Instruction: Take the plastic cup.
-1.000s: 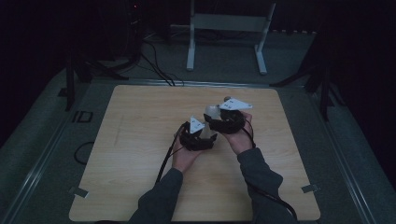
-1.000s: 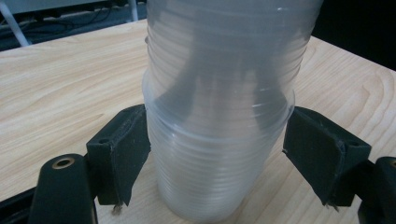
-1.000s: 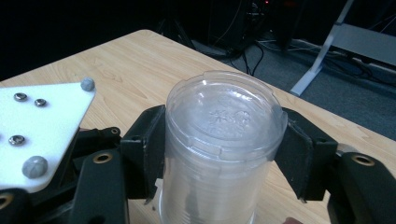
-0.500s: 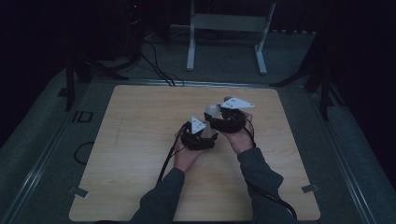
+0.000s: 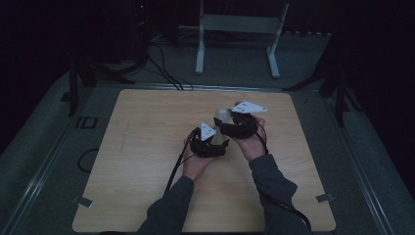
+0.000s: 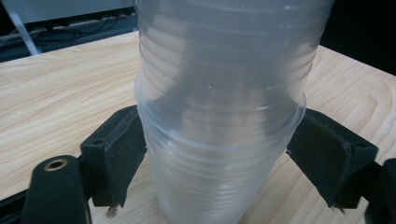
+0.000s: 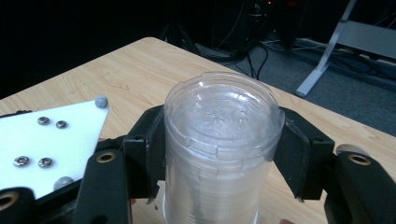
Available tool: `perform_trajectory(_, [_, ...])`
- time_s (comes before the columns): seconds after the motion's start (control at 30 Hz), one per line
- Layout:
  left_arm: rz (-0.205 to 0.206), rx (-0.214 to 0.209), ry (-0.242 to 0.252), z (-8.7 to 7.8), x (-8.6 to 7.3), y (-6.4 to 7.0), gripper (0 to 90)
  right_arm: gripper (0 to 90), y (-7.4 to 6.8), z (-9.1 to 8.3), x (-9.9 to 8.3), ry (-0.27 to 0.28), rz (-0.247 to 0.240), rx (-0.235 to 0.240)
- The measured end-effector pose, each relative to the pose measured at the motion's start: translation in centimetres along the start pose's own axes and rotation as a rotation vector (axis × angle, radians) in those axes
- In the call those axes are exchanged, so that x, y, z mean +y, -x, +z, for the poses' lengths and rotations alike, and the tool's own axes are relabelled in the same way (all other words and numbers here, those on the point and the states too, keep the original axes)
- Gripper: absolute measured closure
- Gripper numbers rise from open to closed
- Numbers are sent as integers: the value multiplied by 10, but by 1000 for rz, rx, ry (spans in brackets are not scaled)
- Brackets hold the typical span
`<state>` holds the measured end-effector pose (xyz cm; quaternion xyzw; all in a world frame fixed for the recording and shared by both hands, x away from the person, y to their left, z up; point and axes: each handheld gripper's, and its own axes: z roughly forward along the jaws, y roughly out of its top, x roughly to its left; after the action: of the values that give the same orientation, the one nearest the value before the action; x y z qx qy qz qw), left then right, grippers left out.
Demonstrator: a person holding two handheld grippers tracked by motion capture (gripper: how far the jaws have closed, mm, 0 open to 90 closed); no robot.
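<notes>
High view: both grippers near the counter (image 5: 147,147) middle, left gripper (image 6: 219,154) and right gripper (image 7: 219,154) each clamping the stacked plastic cups (image 6: 219,93), separation seemingly pending.

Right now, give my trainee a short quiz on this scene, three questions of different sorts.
1. True or false: the left gripper has its jaws on both sides of the cups.
2. In the right gripper view, which end of the cups faces the camera: A the open mouth, B the closed base?
3. Fill in: the right gripper is shut on the ____.

Key
1. True. The black pads press the ribbed clear wall from each side.
2. B. A closed, embossed base shows between the jaws.
3. Cups. Both grippers hold the same clear stack above the table.
</notes>
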<state>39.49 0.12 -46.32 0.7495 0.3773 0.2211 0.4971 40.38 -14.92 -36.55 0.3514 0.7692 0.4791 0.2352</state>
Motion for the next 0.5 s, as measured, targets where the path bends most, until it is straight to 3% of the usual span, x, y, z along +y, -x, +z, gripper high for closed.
perform_trajectory(0.5, [17, 24, 19, -1, 1, 1, 213, 394, 0, 0, 2, 2, 13, 9])
